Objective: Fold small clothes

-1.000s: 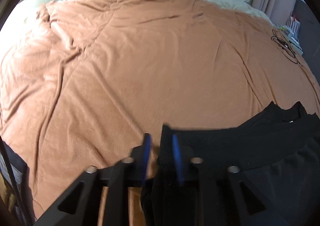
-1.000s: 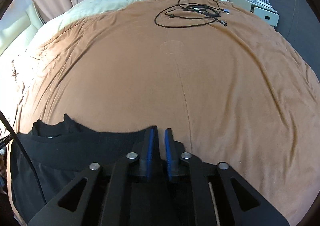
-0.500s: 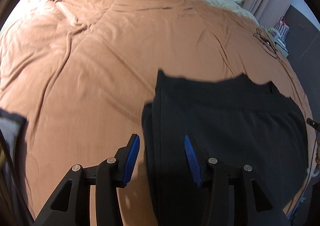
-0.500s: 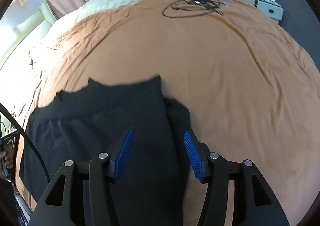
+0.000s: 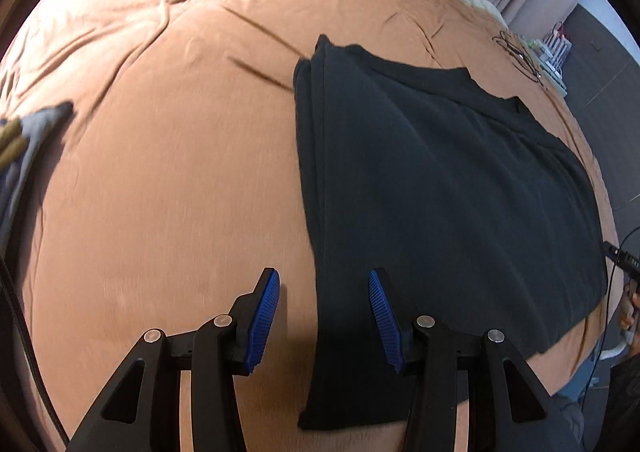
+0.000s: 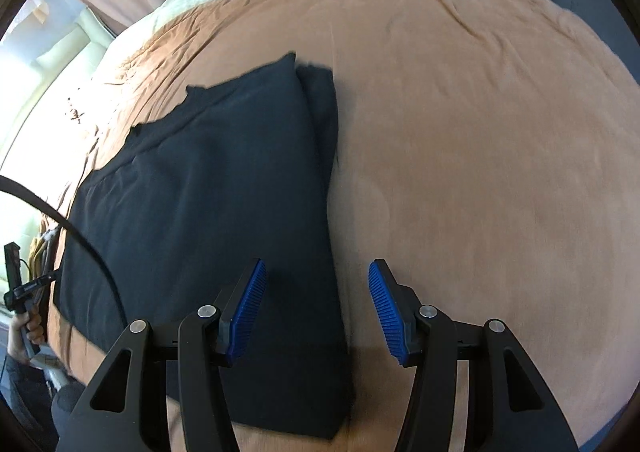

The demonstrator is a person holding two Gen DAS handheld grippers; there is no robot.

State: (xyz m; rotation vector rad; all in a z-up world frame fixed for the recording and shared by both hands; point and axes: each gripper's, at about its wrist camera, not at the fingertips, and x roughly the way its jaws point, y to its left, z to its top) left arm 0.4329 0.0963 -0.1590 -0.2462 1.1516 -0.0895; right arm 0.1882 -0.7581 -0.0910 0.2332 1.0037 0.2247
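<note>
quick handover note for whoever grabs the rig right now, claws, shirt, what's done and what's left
Left claw: open, empty, its jaws have just been opening.
Right claw: open, empty, likewise just opened.
Black shirt lies on the brown blanket, folded over, collar at the far end, each side edge between a claw's jaws.
Done: one fold laid down and let go.
Left: probably more folds to make it compact.

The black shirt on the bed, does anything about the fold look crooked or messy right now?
Mostly neat. The black shirt lies flat on the orange blanket, but at its far corner an under layer sticks out past the top layer, so the edges are not flush. Both claws are open and off it.
</note>
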